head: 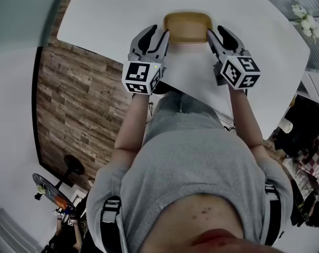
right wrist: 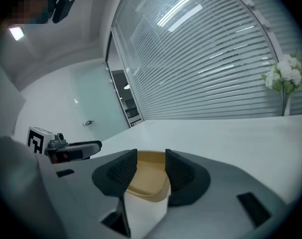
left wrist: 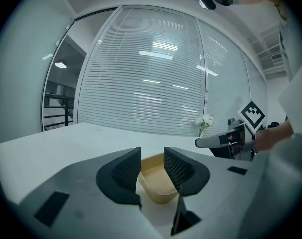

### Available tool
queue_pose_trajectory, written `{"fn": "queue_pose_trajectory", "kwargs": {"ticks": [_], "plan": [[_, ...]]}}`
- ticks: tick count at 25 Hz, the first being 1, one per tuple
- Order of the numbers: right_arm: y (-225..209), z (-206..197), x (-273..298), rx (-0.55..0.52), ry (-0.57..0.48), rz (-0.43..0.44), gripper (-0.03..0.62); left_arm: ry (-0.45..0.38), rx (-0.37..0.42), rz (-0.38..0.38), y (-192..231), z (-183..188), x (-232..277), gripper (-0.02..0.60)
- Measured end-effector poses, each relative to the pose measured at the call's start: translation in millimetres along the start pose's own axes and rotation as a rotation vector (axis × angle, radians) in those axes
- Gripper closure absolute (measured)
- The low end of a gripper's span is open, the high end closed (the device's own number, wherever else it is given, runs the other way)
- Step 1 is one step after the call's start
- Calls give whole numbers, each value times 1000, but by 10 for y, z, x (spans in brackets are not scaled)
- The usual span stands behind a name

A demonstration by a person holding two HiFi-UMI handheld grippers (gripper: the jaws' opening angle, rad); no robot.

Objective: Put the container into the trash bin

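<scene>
looking down from the head view, we lose both short ends of the tan container (head: 187, 26) under the jaws; it sits on the white desk (head: 112, 15), between the two grippers. the desk's far edge runs out of the top of the frame, and the dim clutter (head: 57, 202) on the wooden floor (head: 75, 104) at lower left is too small for us to name. the left gripper (left wrist: 152, 151) has its jaws partly apart: the container's side wall runs just beside the pad (left wrist: 126, 171) on that view's left, and bare container floor shows between that wall and the other pad, so nothing is pinched. the right gripper (right wrist: 151, 152) stands about as wide; the container's curved rim crosses the whole gap and passes behind both pads, and we see no squeeze on it either. whether the jaws touch the rim from above we cannot tell. only the gripper views show the slatted blinds (left wrist: 151, 73) behind the desk, and each catches the other gripper off to one side; the white flowers (right wrist: 285, 73) are clear in the right gripper view, a blur in the head view's top right corner. only the head view shows our forearms (head: 129, 128) and grey shirt (head: 191, 157)
</scene>
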State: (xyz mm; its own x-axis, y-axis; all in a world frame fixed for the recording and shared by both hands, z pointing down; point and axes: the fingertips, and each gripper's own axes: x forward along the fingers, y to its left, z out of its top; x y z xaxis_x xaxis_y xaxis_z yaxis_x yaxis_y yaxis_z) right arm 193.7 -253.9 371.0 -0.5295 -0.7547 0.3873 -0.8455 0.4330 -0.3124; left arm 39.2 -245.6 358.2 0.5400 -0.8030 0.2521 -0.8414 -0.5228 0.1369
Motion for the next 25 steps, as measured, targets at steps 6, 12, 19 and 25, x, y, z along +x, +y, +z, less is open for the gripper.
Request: {"fn": "queue_pose_trajectory", "kwargs": {"ticks": [6,12,19,25], "plan": [[-81,-125,78,6,32,-14,381,24,-8,7,21,-106,79,456],[-117,-207,126,39,44,-21,381,47,-22,17,45,-230,110,454],[-160,-289,184,48,69,-34,381,86,-57,31,99,-383,160,455],[-197,-342,220,60,82,-38,381,112,-69,44,121,-471,227,454]]}}
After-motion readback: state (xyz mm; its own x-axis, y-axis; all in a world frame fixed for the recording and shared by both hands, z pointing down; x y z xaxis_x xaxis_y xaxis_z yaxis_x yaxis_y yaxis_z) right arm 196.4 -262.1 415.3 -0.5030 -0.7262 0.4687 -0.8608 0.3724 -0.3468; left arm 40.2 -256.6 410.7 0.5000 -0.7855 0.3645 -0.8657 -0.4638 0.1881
